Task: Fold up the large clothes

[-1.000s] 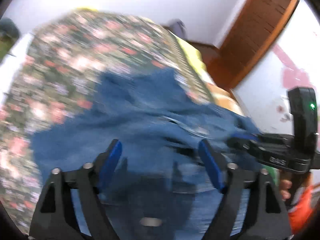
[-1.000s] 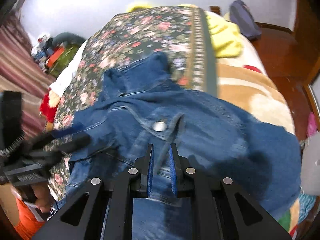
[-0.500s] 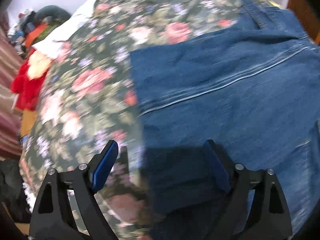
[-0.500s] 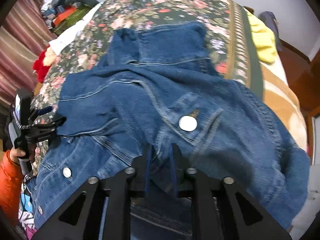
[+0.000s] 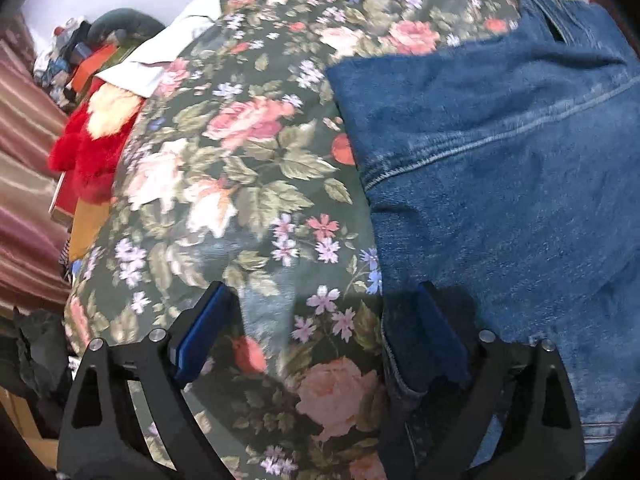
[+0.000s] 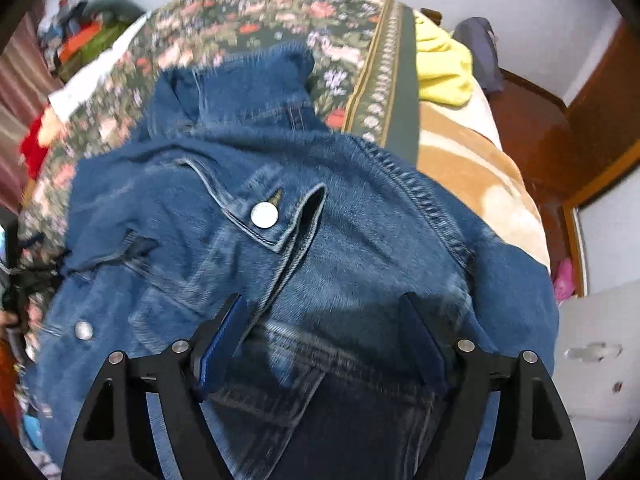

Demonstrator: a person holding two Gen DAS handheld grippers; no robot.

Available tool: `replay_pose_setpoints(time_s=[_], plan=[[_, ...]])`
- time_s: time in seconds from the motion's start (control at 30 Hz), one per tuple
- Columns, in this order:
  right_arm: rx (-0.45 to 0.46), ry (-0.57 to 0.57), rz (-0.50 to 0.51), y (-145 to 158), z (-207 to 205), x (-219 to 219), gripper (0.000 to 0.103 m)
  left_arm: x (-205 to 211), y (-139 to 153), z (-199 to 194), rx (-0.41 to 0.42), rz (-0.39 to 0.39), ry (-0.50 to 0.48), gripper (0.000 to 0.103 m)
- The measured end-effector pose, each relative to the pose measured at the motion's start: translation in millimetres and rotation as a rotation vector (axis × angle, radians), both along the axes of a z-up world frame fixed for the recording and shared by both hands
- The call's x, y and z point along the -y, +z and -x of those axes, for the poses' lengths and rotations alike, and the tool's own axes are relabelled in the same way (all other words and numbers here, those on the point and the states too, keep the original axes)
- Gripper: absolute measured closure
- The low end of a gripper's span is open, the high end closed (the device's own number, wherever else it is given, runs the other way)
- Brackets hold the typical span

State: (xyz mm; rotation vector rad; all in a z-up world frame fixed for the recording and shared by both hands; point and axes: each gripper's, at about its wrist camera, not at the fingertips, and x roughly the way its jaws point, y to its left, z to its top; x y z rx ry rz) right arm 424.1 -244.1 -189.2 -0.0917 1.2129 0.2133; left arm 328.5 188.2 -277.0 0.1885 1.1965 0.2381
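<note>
Bed (image 6: pixel 460 160), floral cover (image 5: pixel 248 168): denim jacket (image 6: pixel 360 240) lies spread across it, reaching the right edge.
Right gripper (image 6: pixel 320 340): a second ago clamped on denim, now jaws opening, released, hovering over the jacket near its button (image 6: pixel 264 215).
Left gripper (image 5: pixel 320 320): has swung from over the jacket to its left edge; jaws opening wide, astride the hem, one finger (image 5: pixel 440 328) over denim.
Yellow cloth (image 6: pixel 440 68) at far right corner; red plush (image 5: pixel 92 148) beside left edge; wooden door (image 6: pixel 600 128).

A jacket (image 6: pixel 320 240) lies spread on the bedspread (image 5: pixel 240 200) toward the bed's near end, with a blanket (image 6: pixel 472 168) along the bed's right edge.
</note>
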Motion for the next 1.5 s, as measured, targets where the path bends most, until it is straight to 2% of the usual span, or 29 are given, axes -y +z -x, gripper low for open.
replay_pose_setpoints(time_s=[0.17,0.3,0.4,0.5,0.6,0.73,0.87,0.97,1.1,1.17,1.23,1.33,1.43,1.47,1.5], plan=[[0.092,-0.059,-0.101,49,20,27,0.026,13,49,5,0.101,-0.008,-0.029,0.012],[0.155,-0.164,-0.187,82,37,68,0.024,35,92,-2,0.187,0.046,-0.070,0.012],[0.184,-0.252,-0.235,95,49,104,0.022,64,118,-15,0.238,0.095,-0.127,0.012],[0.199,-0.348,-0.252,96,66,142,0.018,98,133,-30,0.271,0.150,-0.183,0.011],[0.162,-0.446,-0.274,80,84,179,0.017,134,137,-47,0.276,0.198,-0.236,0.011],[0.085,-0.556,-0.314,45,101,219,0.017,181,127,-65,0.247,0.234,-0.299,0.011],[-0.014,-0.658,-0.392,0,113,253,0.017,226,100,-77,0.199,0.225,-0.364,0.011],[-0.071,-0.718,-0.414,-30,114,268,0.017,240,77,-84,0.145,0.209,-0.361,0.011],[-0.130,-0.763,-0.523,-63,105,282,0.018,239,57,-86,0.093,0.240,-0.318,0.011],[-0.123,-0.783,-0.527,-71,98,284,0.018,233,53,-87,0.084,0.264,-0.301,0.011],[-0.095,-0.783,-0.526,-74,88,282,0.021,227,54,-86,0.085,0.295,-0.282,0.011],[-0.076,-0.806,-0.525,-80,75,278,0.031,223,60,-82,0.100,0.296,-0.273,0.011],[-0.036,-0.801,-0.496,-74,64,272,0.058,221,68,-77,0.125,0.264,-0.278,0.011],[-0.009,-0.778,-0.486,-67,62,268,0.070,220,73,-73,0.140,0.245,-0.285,0.011],[0.007,-0.766,-0.460,-61,60,264,0.076,219,77,-70,0.149,0.236,-0.289,0.011]])
